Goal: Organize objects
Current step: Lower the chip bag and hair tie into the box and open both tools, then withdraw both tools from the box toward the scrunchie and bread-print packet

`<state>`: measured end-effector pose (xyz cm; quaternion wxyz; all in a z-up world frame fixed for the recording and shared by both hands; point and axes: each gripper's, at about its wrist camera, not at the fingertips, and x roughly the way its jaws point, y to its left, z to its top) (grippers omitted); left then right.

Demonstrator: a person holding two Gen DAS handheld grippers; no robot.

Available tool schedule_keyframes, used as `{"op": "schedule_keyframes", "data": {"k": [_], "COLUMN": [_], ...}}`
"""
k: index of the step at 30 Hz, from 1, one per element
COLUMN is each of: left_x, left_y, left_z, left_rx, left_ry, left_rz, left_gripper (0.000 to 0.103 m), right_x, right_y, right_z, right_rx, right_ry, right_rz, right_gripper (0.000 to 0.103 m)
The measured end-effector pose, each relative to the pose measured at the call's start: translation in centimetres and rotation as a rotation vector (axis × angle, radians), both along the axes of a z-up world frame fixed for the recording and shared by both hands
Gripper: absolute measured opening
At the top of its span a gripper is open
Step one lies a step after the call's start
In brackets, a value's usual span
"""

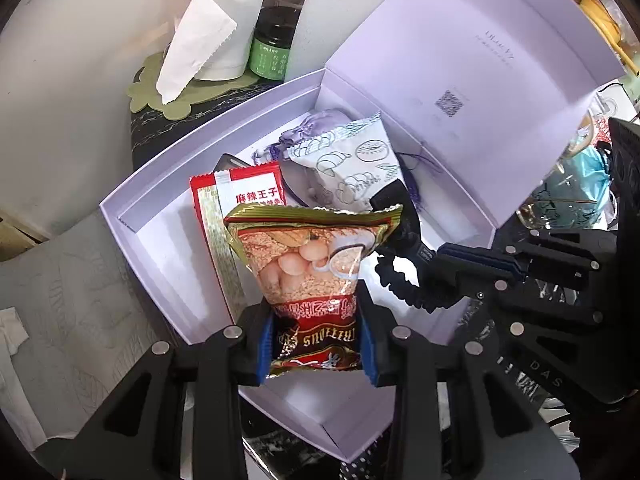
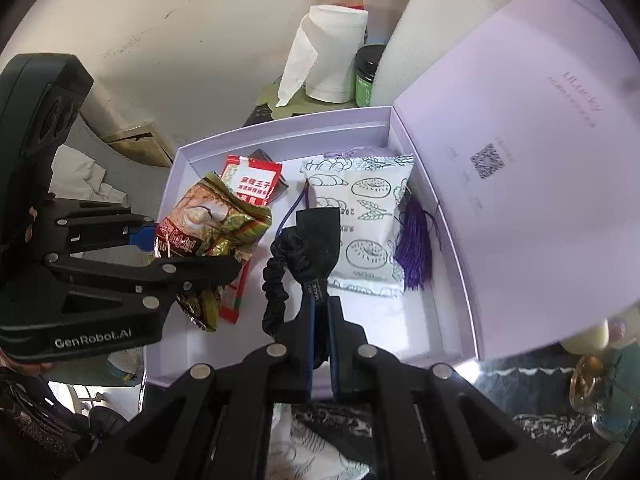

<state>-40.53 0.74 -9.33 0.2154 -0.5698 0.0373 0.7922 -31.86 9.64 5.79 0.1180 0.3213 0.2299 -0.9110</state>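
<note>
Left tongs, bottom center of the left view, are clamped on the lower end of a snack bag held over the open lilac box. Right tongs, bottom center of the right view, pinch a black fabric hair tie w/ a ruffled elastic loop, also over the box. Bag looks light, crinkly, slippery; best gripped at the sealed edge. Hair tie looks soft & floppy.

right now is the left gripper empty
No, the left gripper is clamped on a snack packet over the lilac box.
</note>
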Motion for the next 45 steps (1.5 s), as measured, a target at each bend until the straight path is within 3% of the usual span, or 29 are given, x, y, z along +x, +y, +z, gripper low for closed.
{"op": "schedule_keyframes", "data": {"k": [9,20,26,30,35,45], "left_x": [-1.1,-1.2,-0.8,-0.1,0.6,2.7], "left_y": [-0.1,0.5,0.5,0.5,0.3,0.1], "left_z": [-2.2,-2.7,-2.5,-1.5,0.6,4.8], "left_rx": [-0.015,-0.049,-0.079,-0.105,-0.114,-0.096], "left_ry": [-0.014,-0.022,-0.034,-0.012,0.035,0.089], "left_rz": [0.008,0.006,0.019,0.037,0.046,0.059], "left_gripper": [0.032,0.034,0.035,0.042,0.056,0.056], "right_x": [-1.7,-2.4,-2.0,-1.2,0.4,4.2], "right_y": [0.0,0.0,0.5,0.7,0.7,1.0], "right_z": [-1.1,-1.5,-1.4,-0.8,0.3,2.4], "right_rx": [0.039,0.049,0.065,0.056,0.049,0.056], "right_ry": [-0.005,-0.019,-0.013,-0.002,0.03,0.096], "right_rz": [0.024,0.005,-0.02,-0.021,-0.016,0.001], "right_gripper": [0.005,0.006,0.016,0.033,0.034,0.035]}}
